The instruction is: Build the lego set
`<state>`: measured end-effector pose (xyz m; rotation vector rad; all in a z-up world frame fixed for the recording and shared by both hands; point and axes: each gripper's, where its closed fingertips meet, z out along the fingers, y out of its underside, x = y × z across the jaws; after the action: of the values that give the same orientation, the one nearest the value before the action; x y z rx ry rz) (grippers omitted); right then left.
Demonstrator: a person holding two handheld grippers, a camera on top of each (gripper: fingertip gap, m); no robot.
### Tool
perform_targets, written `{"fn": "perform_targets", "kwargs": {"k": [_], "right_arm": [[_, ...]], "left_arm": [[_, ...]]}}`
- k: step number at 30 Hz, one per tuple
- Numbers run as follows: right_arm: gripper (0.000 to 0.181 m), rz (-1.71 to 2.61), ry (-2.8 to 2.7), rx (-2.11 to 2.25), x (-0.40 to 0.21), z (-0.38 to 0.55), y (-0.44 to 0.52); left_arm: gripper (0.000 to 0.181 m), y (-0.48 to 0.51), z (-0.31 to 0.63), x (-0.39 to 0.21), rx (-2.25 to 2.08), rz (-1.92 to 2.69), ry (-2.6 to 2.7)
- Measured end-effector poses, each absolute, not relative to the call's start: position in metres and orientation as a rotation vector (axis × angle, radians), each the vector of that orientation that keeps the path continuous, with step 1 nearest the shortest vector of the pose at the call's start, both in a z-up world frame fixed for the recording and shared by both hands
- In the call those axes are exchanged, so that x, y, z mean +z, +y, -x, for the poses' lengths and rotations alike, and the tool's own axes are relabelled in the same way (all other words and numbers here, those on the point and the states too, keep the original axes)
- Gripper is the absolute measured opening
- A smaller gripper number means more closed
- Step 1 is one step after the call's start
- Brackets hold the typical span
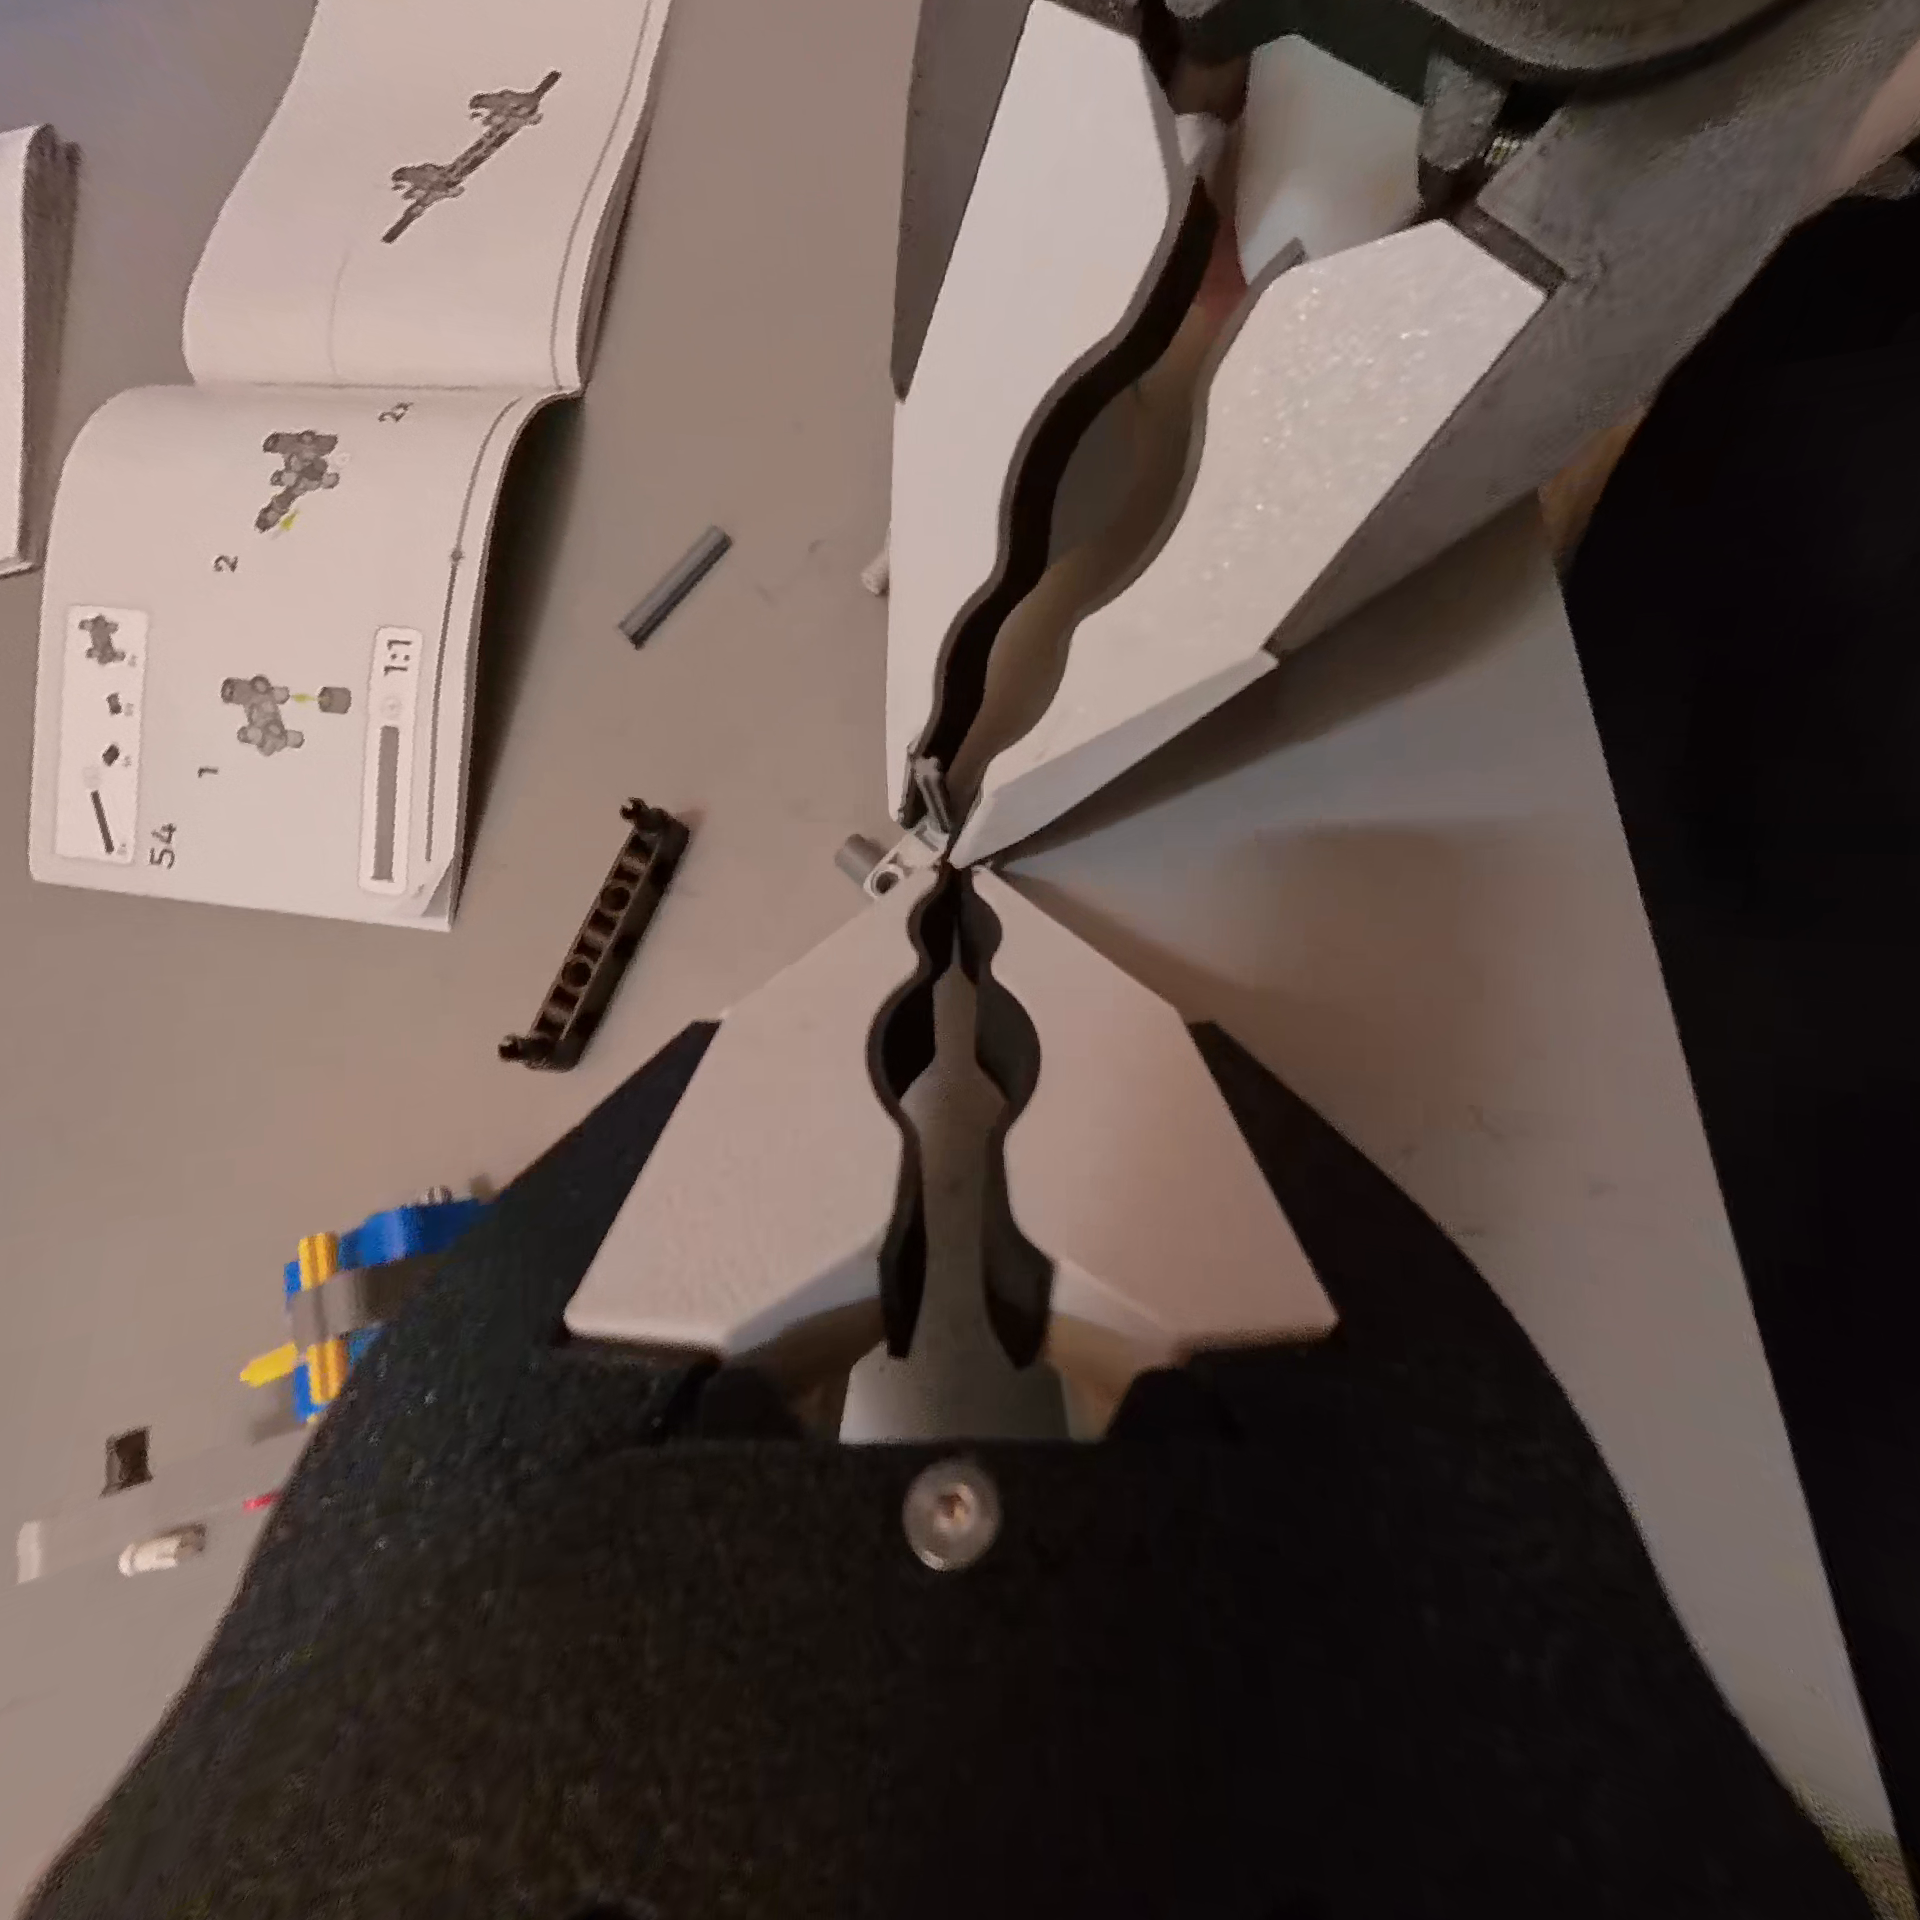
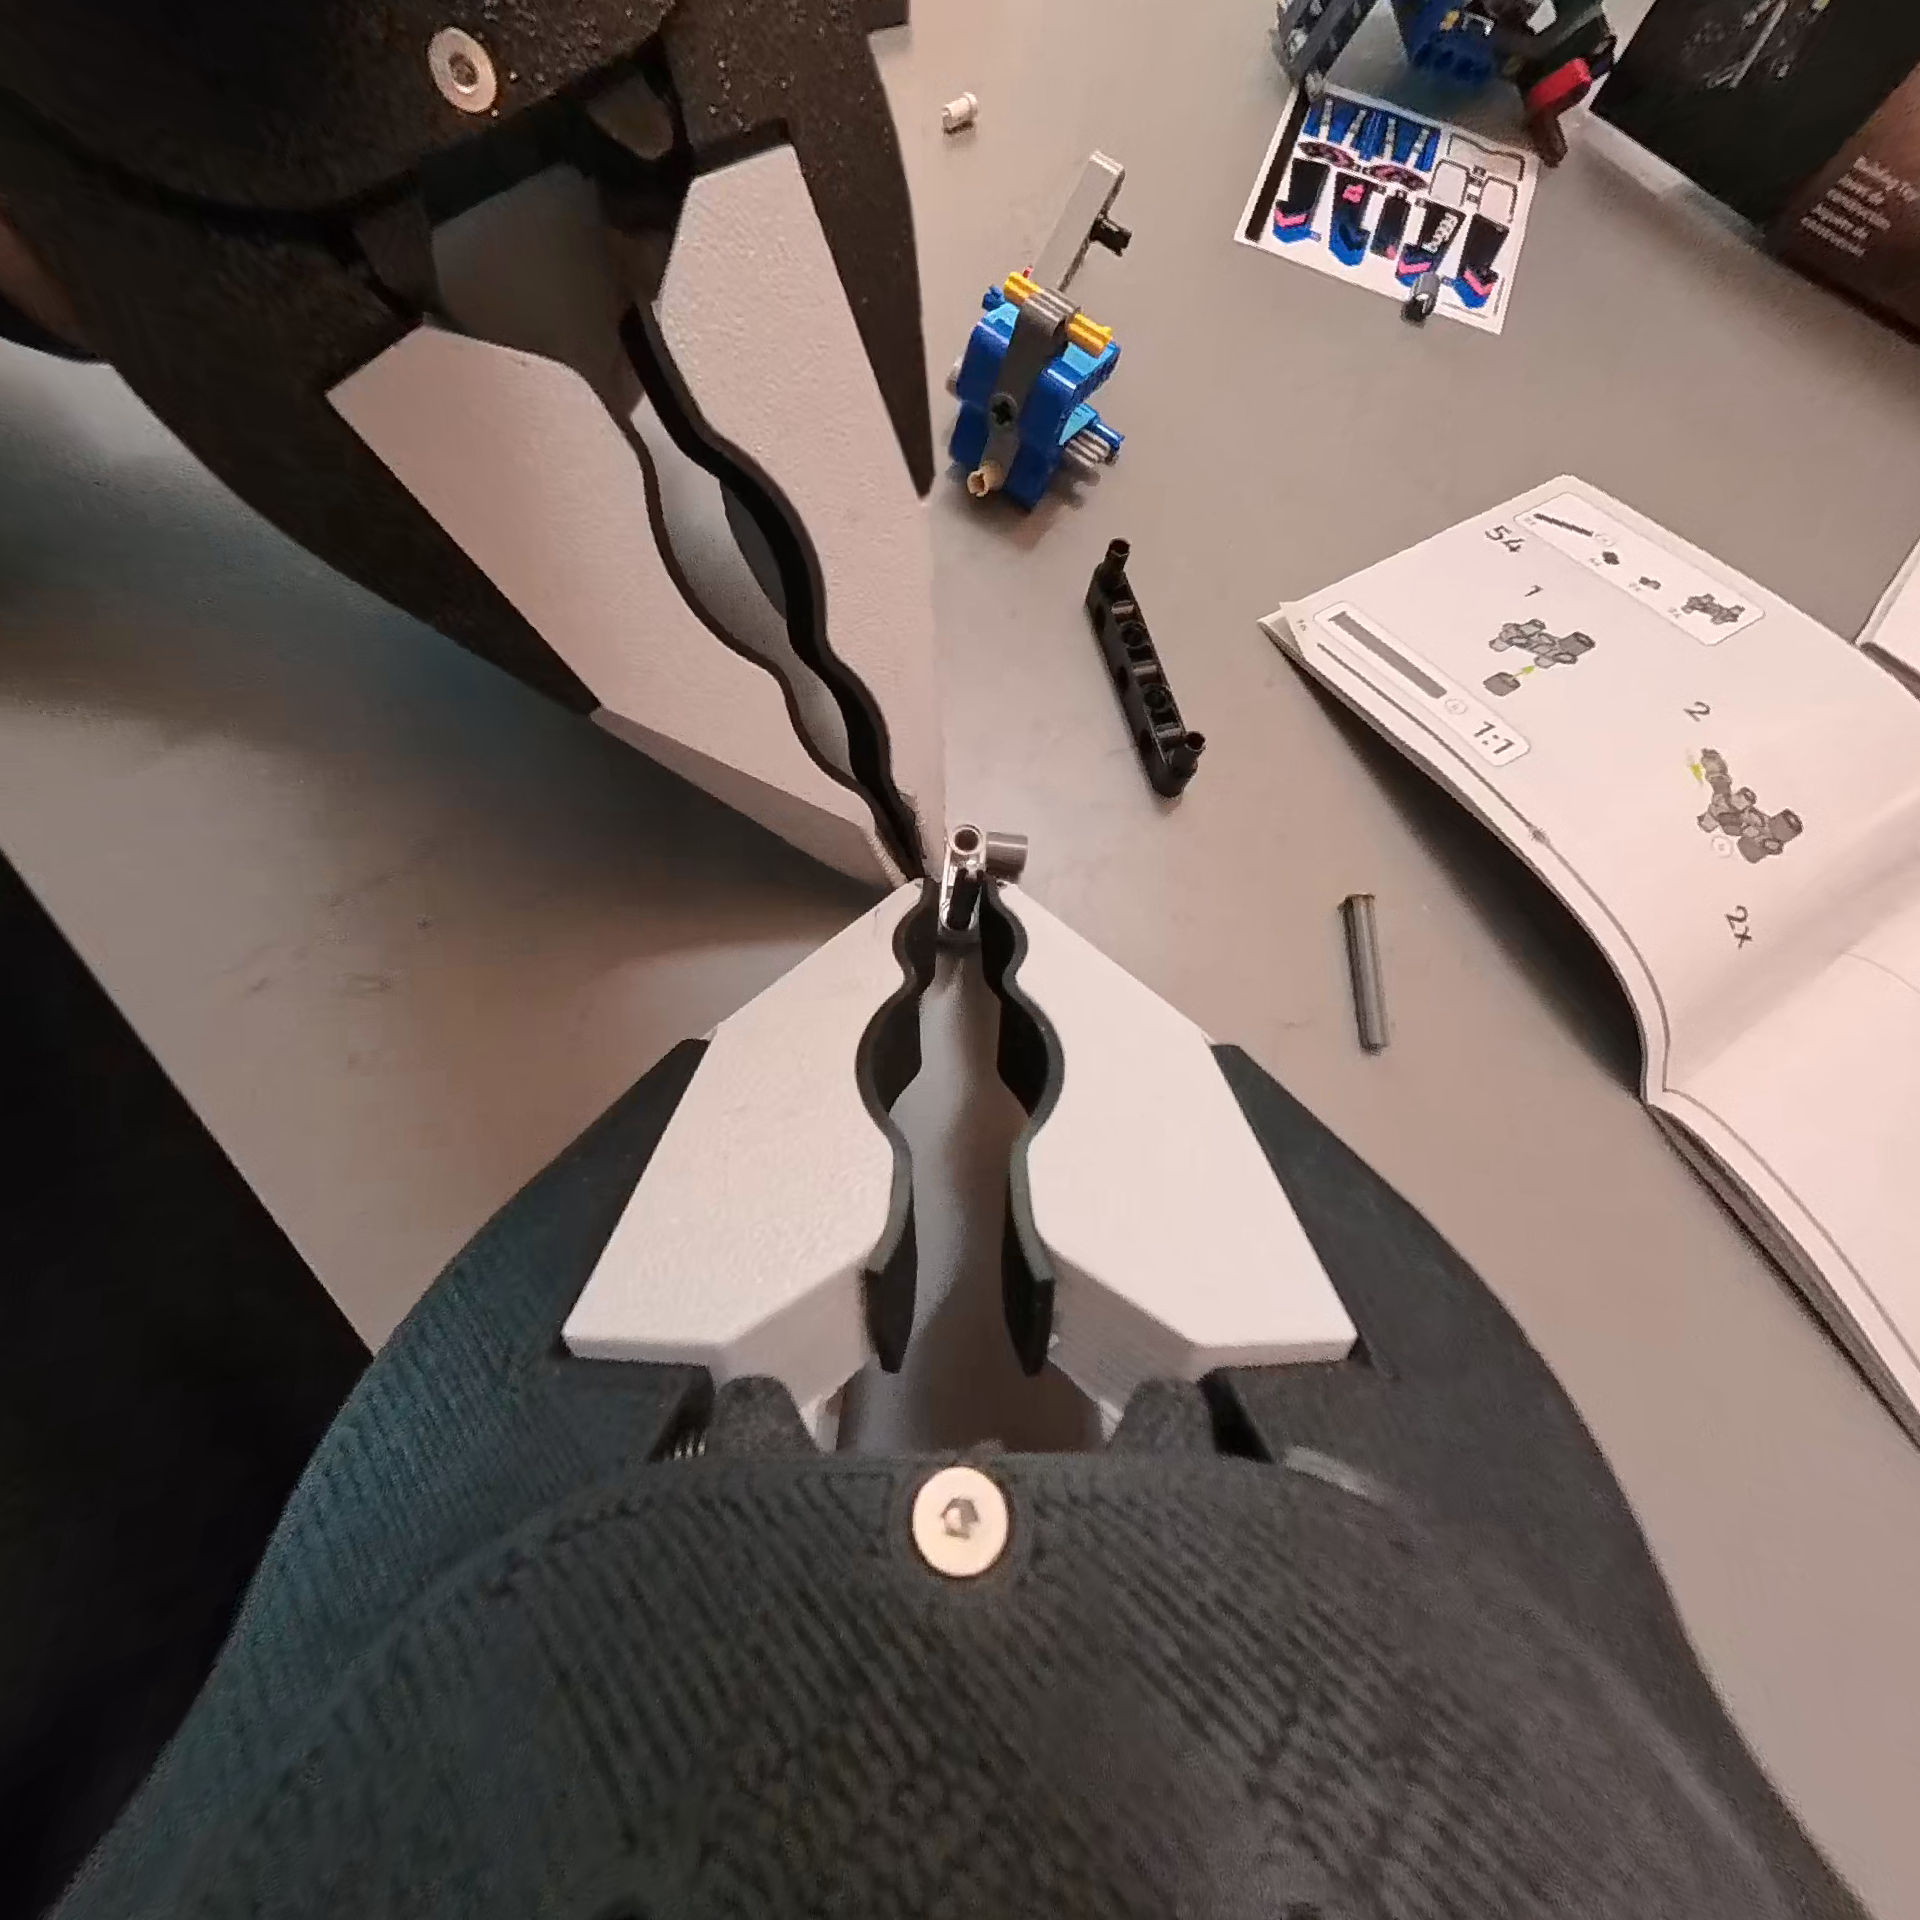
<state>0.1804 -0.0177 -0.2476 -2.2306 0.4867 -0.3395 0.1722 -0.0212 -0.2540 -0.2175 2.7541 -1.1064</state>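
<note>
At twelve o'clock in the left wrist view, my left tool is pressed together beside the small grey connector; a nudge could twist it.

In the right wrist view, my right tool pinches that connector over the desk; it could pop loose.

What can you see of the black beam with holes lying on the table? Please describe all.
The black beam is a long, narrow, plastic-looking Lego piece with a row of round holes and a small pin sticking out sideways near each end. It lies flat on the grey table, untouched, between the blue assembly and the open instruction booklet, past the meeting gripper tips.
</note>
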Motion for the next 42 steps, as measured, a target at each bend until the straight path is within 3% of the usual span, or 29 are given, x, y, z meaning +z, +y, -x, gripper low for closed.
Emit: {"fn": "perform_targets", "kwargs": {"k": [16,29,33,37,42], "right_arm": [[0.012,2.219,0.509,-0.289,-0.247,-0.177,-0.018],[0.048,2.156,0.465,-0.254,-0.219,-0.169,-0.039],[0.038,2.192,0.38,-0.401,-0.2,-0.179,-0.091],[0.034,2.349,0.318,-0.338,-0.231,-0.172,-0.136],[0.024,2.318,0.246,-0.24,-0.242,-0.159,-0.126]], "left_arm": [[0.0,-0.007,-0.188,-0.256,-1.048,0.257,2.759],[0.0,-0.006,-0.19,-0.255,-1.073,0.3,2.704],[0.0,-0.005,-0.191,-0.24,-1.166,0.34,2.616],[0.0,-0.006,-0.182,-0.229,-1.307,0.392,2.581],[0.0,-0.009,-0.17,-0.231,-1.333,0.425,2.6]]}}
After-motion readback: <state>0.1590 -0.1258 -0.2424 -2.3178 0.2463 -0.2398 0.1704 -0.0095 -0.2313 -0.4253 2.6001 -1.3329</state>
